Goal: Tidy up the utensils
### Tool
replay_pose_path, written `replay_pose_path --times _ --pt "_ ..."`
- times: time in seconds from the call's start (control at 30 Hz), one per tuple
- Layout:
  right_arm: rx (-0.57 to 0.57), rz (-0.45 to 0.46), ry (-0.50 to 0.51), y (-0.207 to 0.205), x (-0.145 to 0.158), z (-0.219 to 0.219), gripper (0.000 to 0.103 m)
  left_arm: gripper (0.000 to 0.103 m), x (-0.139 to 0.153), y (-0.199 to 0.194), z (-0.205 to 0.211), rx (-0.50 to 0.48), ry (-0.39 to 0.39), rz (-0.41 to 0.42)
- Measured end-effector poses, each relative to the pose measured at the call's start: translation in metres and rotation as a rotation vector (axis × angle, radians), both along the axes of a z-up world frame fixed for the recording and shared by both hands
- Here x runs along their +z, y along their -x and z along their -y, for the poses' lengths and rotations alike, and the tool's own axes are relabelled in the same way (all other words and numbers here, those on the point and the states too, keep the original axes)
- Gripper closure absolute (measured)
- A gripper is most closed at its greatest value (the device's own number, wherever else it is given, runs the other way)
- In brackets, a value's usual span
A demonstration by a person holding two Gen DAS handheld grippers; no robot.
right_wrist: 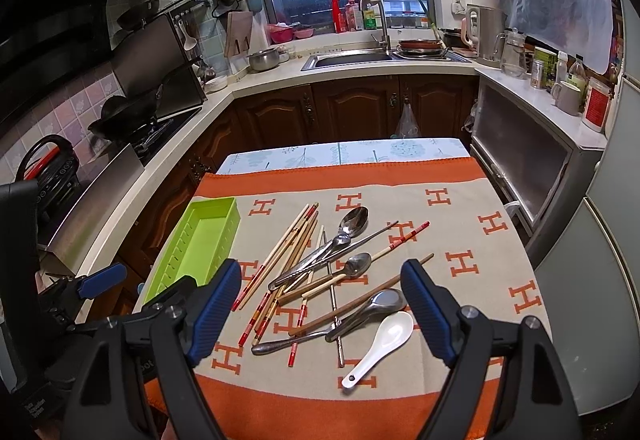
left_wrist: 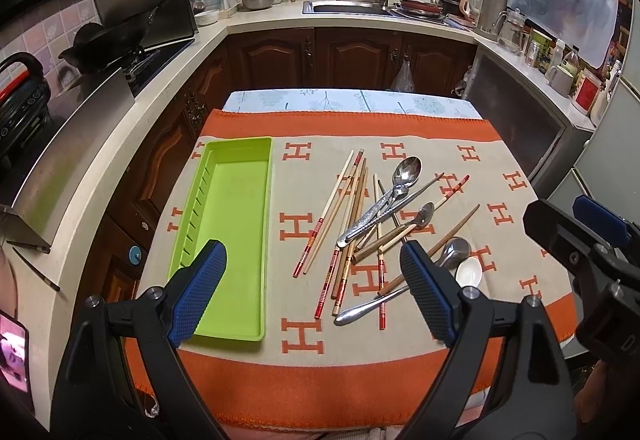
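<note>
Both tools high over the near edge of the worktop, nothing in either. Left tool (left_wrist: 312, 280) — jaws spread wide, empty, hanging between tray and pile. Right tool (right_wrist: 320, 304) — likewise wide apart and empty, framing the near end of the pile.

Nearest the right tool: white ceramic spoon (right_wrist: 384, 344), bowl up, lying just beside a steel spoon (right_wrist: 372, 306) whose handle crosses a dark wooden chopstick (right_wrist: 360, 296).

Further back, the heap proper: pale chopsticks with red-banded ends (left_wrist: 334, 208), fanned and overlapping, and a large steel spoon (left_wrist: 406, 170) on top, all on the orange-and-beige blanket (left_wrist: 500, 176).

Green tray (left_wrist: 236, 224) on the left side, well apart from the pile, slotted along its left wall — nothing in it.

Judgement: sorting not begun; this is the approach to a first pick. The white spoon looks the easiest take — it lies on the pile's edge, mostly free. Next move calls for lowering a tool and closing across a handle without dragging the crossed chopsticks.
</note>
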State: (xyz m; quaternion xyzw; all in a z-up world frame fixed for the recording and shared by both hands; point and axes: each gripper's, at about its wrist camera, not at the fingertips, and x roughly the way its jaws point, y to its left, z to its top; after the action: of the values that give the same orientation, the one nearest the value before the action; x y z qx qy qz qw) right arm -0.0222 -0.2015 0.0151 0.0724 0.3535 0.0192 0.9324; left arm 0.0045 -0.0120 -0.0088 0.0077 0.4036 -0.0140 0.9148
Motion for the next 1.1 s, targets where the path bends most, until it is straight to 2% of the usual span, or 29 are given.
replay_pose_path --times 1.1 --pt "0.003 -0.009 -0.006 0.0025 -0.0053 -0.0027 0.021 0.015 -0.0076 0.0042 0.0053 -0.003 -0.007 -0.006"
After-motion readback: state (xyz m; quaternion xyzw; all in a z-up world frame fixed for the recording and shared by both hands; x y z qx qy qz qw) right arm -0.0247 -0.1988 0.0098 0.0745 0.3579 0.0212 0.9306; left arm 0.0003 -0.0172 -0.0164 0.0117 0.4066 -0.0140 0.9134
